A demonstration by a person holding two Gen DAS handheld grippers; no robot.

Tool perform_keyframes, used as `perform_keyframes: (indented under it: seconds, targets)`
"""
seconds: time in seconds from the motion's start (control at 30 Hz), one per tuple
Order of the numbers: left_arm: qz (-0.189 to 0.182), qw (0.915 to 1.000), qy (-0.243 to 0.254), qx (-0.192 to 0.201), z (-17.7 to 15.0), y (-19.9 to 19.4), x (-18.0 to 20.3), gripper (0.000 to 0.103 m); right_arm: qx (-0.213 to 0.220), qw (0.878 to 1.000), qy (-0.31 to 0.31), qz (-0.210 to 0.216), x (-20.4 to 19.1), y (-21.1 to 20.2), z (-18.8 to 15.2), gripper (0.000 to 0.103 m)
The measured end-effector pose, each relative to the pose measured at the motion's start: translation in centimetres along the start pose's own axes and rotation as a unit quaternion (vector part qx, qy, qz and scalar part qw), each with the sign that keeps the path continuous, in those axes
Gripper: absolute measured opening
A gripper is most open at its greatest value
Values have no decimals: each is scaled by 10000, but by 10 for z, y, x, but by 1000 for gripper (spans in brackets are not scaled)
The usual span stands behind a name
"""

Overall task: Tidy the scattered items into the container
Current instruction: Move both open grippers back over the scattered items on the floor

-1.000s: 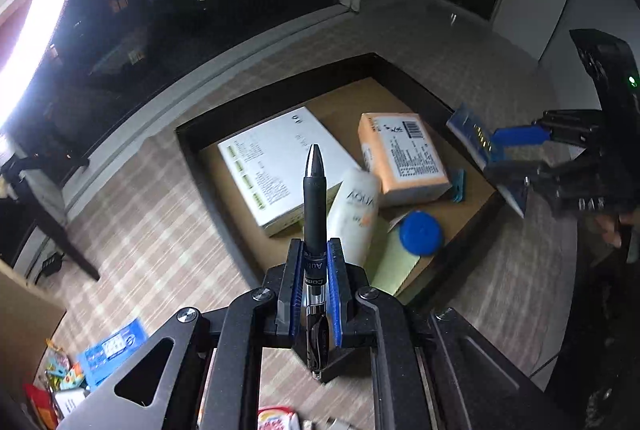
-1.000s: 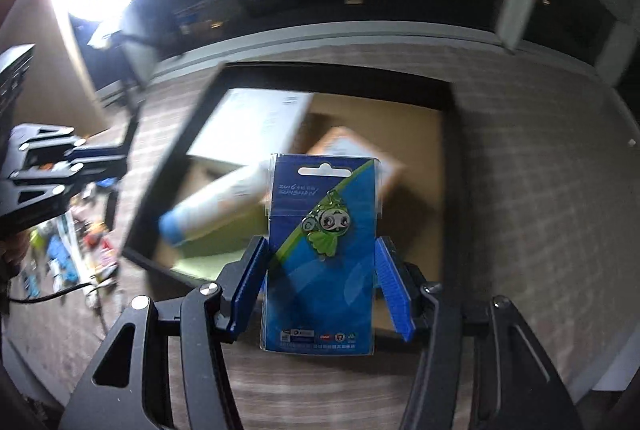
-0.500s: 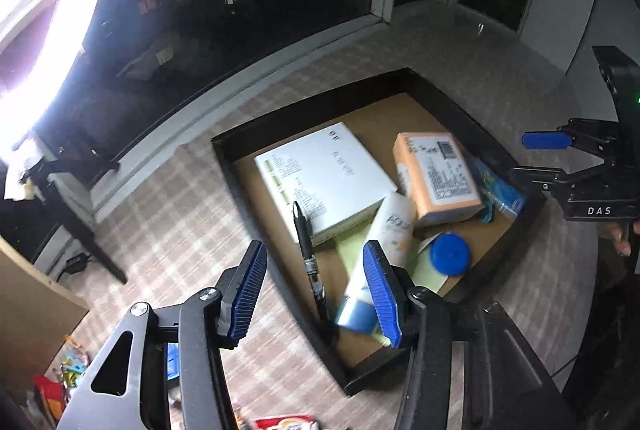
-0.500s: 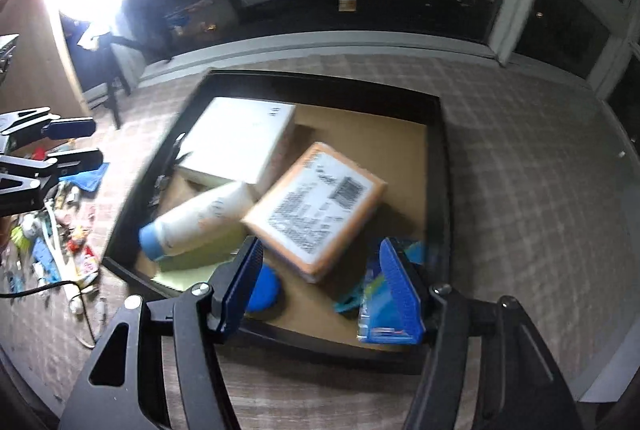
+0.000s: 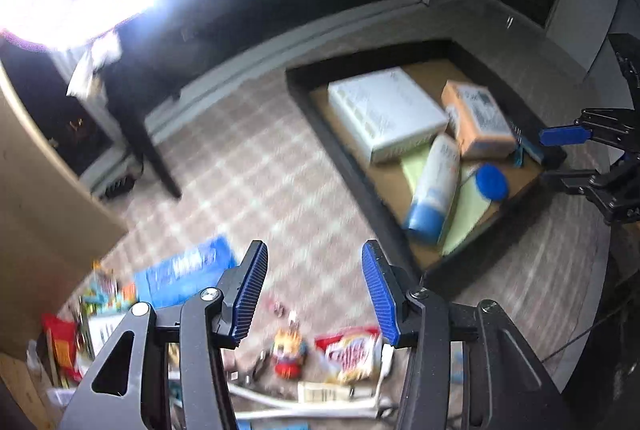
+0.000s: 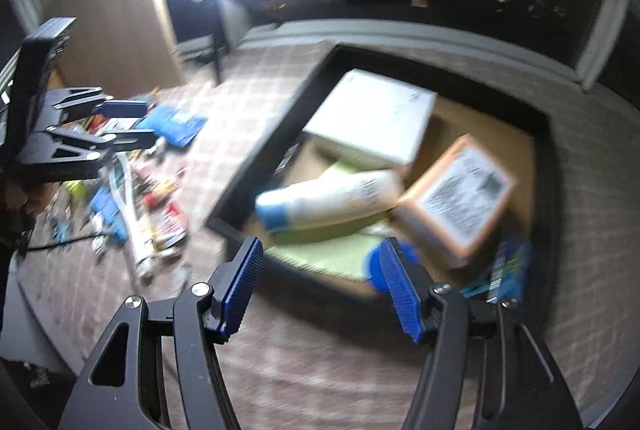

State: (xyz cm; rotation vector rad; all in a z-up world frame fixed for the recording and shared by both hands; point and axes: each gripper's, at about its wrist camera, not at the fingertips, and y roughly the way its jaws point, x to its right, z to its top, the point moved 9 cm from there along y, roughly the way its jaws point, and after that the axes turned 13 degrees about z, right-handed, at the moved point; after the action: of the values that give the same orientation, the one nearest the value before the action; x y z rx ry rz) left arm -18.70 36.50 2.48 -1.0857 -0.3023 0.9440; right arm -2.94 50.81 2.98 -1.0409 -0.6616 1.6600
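Left wrist view: the left claw [image 5: 314, 290] is seen with its blue pads apart and nothing between them. Just ahead of and below it a scatter of small items is spread on the checked surface [image 5: 256, 182]: a red-and-white snack packet [image 5: 352, 352], a small red-and-yellow toy [image 5: 289, 348] and, ahead to its left, a blue packet [image 5: 186, 272]. The claw appears to be aimed at this pile so that another piece can be picked; which one cannot be told through the blur.

The black tray [image 5: 352, 158], the container of the task, lies well ahead and to the right of the left claw. Inside it a white box [image 5: 384, 114] is set towards the far corner, an orange box [image 5: 478, 118] leans beside it, a white bottle with a blue cap [image 5: 434, 186] lies across a pale green pad [image 5: 468, 210], and a blue round lid [image 5: 491, 181] rests near the bottle. The things are piled loosely rather than arranged, as dropped pieces would be.

In the right wrist view the right claw [image 6: 324, 290] is likewise held apart and empty, hovering over the near rim of the tray [image 6: 256, 166]. A blue carded packet [image 6: 508, 266] is seen at the near right corner of the tray, just ahead of the right pad. Much clutter remains outside, so the task is judged only partly done.
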Motion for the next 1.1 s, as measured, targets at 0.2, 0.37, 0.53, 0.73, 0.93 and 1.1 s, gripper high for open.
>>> perform_keyframes:
  seconds: [0.2, 0.37, 0.53, 0.73, 0.93, 1.1]
  targets:
    - [-187, 9988, 12, -462, -53, 16, 10, 44, -452, 9983, -171, 327, -52, 32, -39, 60]
    - [-405, 9965, 57, -723, -78, 27, 34, 44, -755, 9960, -124, 454, -79, 57, -72, 60]
    - [-410, 9950, 89, -906, -85, 40, 44, 44, -946, 9946, -137, 411, -95, 74, -93, 60]
    - [-498, 9932, 132, -1040, -85, 48, 53, 44, -1091, 9933, -112, 355, -102, 89, -105, 60]
    - [-568, 9920, 72, -1126, -86, 52, 57, 46, -1192, 9921, -169, 340, -109, 101, -110, 59]
    - [-550, 9935, 68, -996, -81, 39, 48, 46, -1184, 9921, -185, 365, -109, 100, -108, 59]
